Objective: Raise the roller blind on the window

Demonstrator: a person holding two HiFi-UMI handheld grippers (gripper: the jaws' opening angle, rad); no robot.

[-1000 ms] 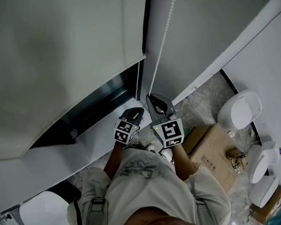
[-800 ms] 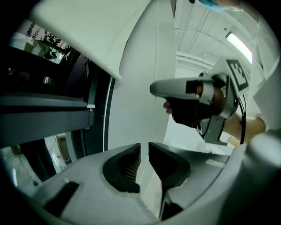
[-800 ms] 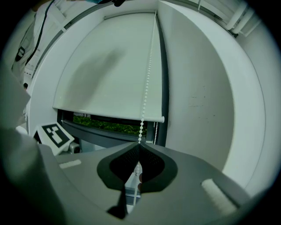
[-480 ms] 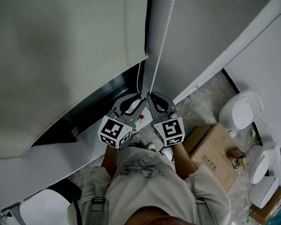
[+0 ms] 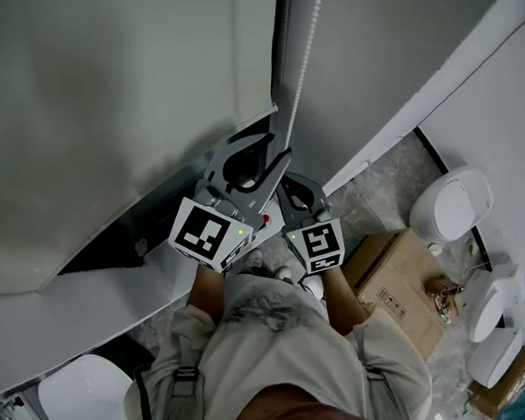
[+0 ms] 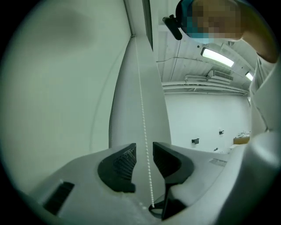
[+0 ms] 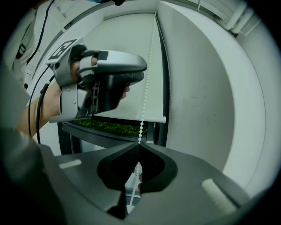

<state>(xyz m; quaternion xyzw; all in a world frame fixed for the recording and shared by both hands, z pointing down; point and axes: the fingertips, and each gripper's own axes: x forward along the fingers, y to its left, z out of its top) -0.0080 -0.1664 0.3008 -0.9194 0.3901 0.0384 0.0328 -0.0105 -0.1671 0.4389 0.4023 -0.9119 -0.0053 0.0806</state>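
The pale roller blind [image 5: 120, 83] hangs over most of the window, with its bottom bar [image 7: 127, 116] above a strip of glass. A white bead chain [image 5: 303, 66] runs down beside it. My left gripper [image 5: 270, 148] is raised above the right one. Its jaws are opening, and the chain [image 6: 142, 101] runs between the pads untouched by either, as the left gripper view [image 6: 144, 151] shows. Lower down, my right gripper [image 5: 290, 184] is shut on the chain [image 7: 147, 88], which enters its closed tips [image 7: 139, 145].
A white window sill [image 5: 154, 269] lies under the grippers. A cardboard box [image 5: 399, 286] and several white rounded fixtures [image 5: 451, 206] sit on the floor to the right. Greenery [image 7: 109, 127] shows through the glass below the blind.
My left gripper has climbed from beside the right gripper to above it along the chain, and its jaws have gone from shut to open. The right gripper has stayed put.
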